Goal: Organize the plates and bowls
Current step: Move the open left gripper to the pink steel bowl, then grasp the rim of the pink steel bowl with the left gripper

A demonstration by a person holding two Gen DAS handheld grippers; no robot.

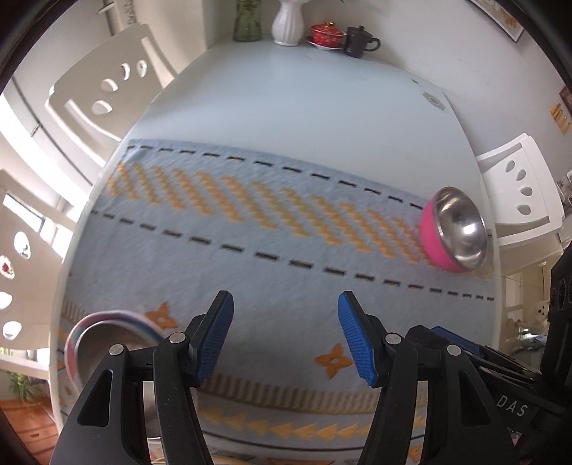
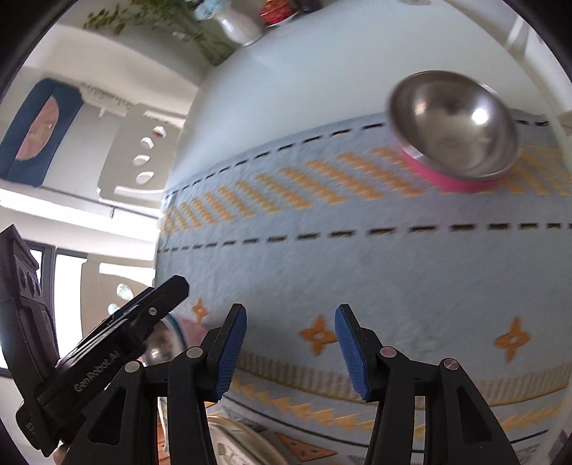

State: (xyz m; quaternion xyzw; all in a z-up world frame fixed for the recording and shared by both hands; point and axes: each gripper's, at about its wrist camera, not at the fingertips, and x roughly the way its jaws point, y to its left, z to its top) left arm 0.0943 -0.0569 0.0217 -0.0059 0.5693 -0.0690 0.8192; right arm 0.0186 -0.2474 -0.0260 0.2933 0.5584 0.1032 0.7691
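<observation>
White chairs [image 1: 107, 89] ring a pale worktop [image 1: 304, 100] covered partly by a light-blue cloth [image 1: 250, 250] with orange zigzags and dashed black lines. At its far end, toward 12 o'clock in the left wrist view, stand a white vase [image 1: 287, 22], a red lidded cup [image 1: 326, 34] and a dark mug [image 1: 358, 42].

A pink bowl [image 1: 454, 229] with a steel inside sits on the cloth at 3 o'clock from the left gripper [image 1: 286, 336], and at 1 o'clock from the right gripper [image 2: 290, 352]. A second, striped bowl [image 1: 107, 336] lies at 9 o'clock, just beside the left gripper's fingers [image 1: 214, 343].

Both grippers hover over bare cloth, fingers spread wide with nothing between them.
</observation>
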